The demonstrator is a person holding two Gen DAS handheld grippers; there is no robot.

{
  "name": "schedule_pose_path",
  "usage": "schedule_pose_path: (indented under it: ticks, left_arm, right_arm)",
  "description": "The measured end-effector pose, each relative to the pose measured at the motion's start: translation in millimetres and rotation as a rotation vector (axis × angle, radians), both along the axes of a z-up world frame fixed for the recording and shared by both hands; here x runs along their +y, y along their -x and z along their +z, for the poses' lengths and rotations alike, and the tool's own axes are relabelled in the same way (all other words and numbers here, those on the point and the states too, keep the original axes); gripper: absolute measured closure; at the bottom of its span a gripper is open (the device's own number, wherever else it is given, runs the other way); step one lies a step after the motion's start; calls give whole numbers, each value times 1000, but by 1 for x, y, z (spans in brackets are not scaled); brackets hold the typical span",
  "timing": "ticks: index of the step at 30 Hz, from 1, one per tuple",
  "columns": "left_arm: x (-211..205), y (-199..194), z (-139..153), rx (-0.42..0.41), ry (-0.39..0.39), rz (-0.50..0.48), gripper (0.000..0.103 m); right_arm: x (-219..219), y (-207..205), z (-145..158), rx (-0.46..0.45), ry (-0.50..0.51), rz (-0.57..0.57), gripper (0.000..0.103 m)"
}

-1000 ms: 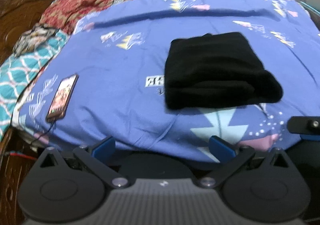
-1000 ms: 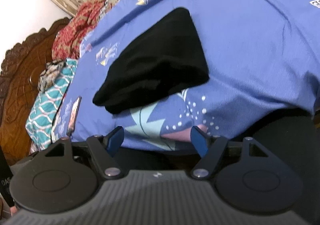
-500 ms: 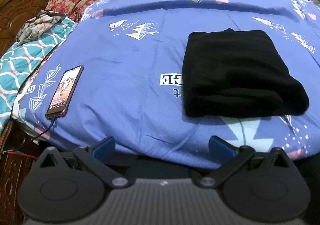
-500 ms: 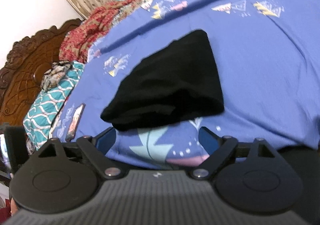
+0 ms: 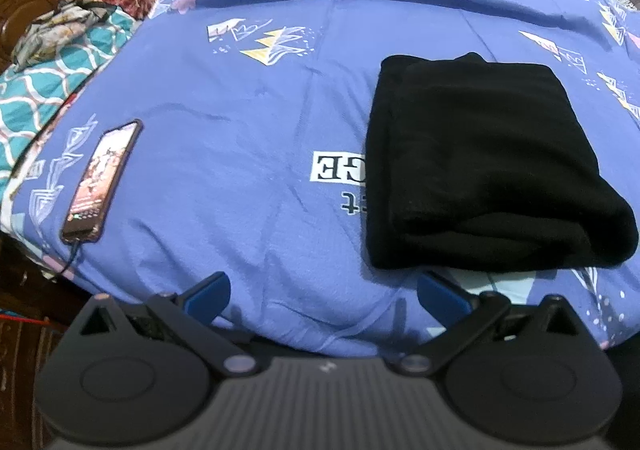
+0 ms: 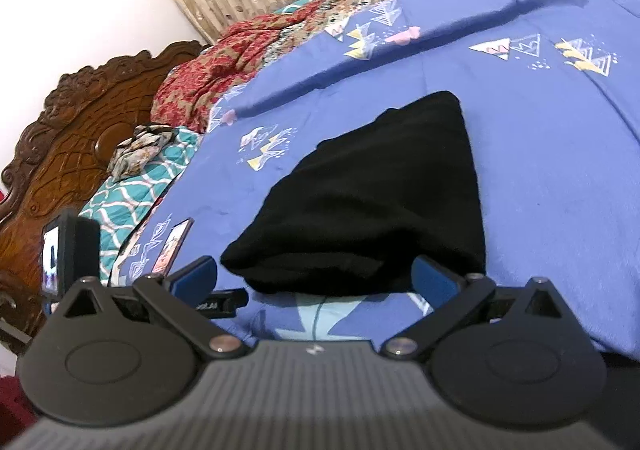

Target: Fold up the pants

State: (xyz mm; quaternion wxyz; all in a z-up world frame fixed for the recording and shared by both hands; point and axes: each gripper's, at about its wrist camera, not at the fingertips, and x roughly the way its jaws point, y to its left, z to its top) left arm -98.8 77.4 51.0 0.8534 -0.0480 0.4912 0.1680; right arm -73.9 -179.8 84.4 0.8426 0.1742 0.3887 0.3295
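Black fabric pants (image 5: 476, 166) lie folded in a compact bundle on blue patterned bedsheet (image 5: 240, 154); right tool (image 6: 314, 276) jaws just opened wide, empty; left tool (image 5: 324, 292) open, empty; fold looks finished.

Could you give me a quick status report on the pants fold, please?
Left gripper open, empty. Right gripper open, jaws just widened, nothing between them. Black pants folded on the blue bedsheet. Phone well off to the side.
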Motion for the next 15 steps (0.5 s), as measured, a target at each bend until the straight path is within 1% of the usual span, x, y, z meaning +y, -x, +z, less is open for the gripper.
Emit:
schedule_pose_path:
  ticks: [4,9,13,15]
  left_arm:
    - [0,4,-5,-24,51,-5,0]
    - [-1,7,-10,-15,102,-21,0]
    - [10,14,-13,-4,195,9,0]
    - [17,18,-16,4,260,16,0]
  right_arm:
    - [-1,-8,-6,24,-5,-22,0]
    - [6,-15,-10,32,15,4,0]
    - [9,-16,-9,11,36,14,0]
    - [8,-17,-8,4,40,12,0]
